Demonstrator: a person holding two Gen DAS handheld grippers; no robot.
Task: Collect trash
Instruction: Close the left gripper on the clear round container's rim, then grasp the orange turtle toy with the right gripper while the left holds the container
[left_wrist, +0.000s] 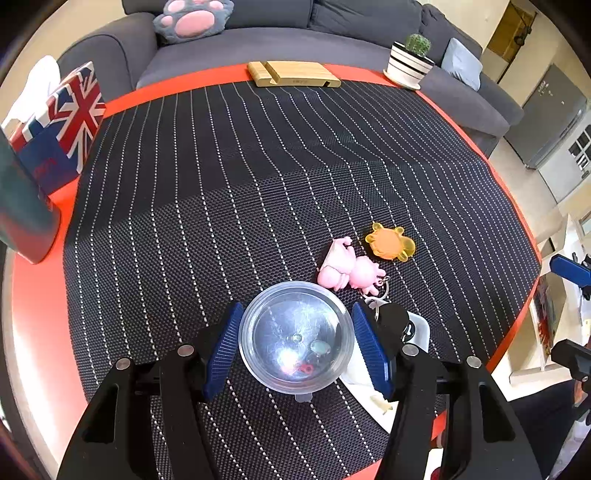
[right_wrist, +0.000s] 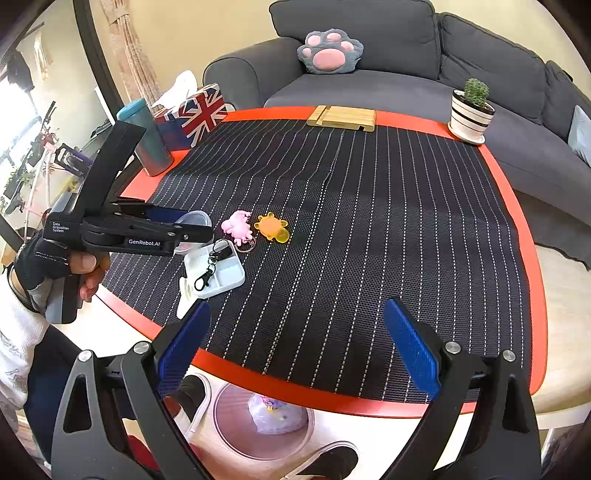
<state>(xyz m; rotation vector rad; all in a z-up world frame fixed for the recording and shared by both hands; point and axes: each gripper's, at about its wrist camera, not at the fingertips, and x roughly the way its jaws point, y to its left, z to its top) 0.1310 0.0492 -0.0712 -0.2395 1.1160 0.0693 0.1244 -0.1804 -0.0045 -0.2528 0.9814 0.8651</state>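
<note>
My left gripper (left_wrist: 295, 341) is shut on a clear plastic cup (left_wrist: 295, 336), held on its side above the black striped mat (left_wrist: 258, 184), its mouth toward the camera. In the right wrist view the cup (right_wrist: 194, 221) shows between the left gripper's fingers (right_wrist: 166, 229). My right gripper (right_wrist: 295, 343) is open and empty above the table's near edge. Below it on the floor stands a pink bin (right_wrist: 229, 424) holding a white plastic bag (right_wrist: 277, 413).
A pink toy (left_wrist: 347, 269), an orange toy (left_wrist: 389, 242), a white tray (right_wrist: 229, 275) with a key fob (right_wrist: 221, 253), a flag tissue box (left_wrist: 62, 125), a teal tumbler (right_wrist: 146, 136), a wooden stand (left_wrist: 291, 74) and a potted cactus (left_wrist: 410, 62) sit on the table.
</note>
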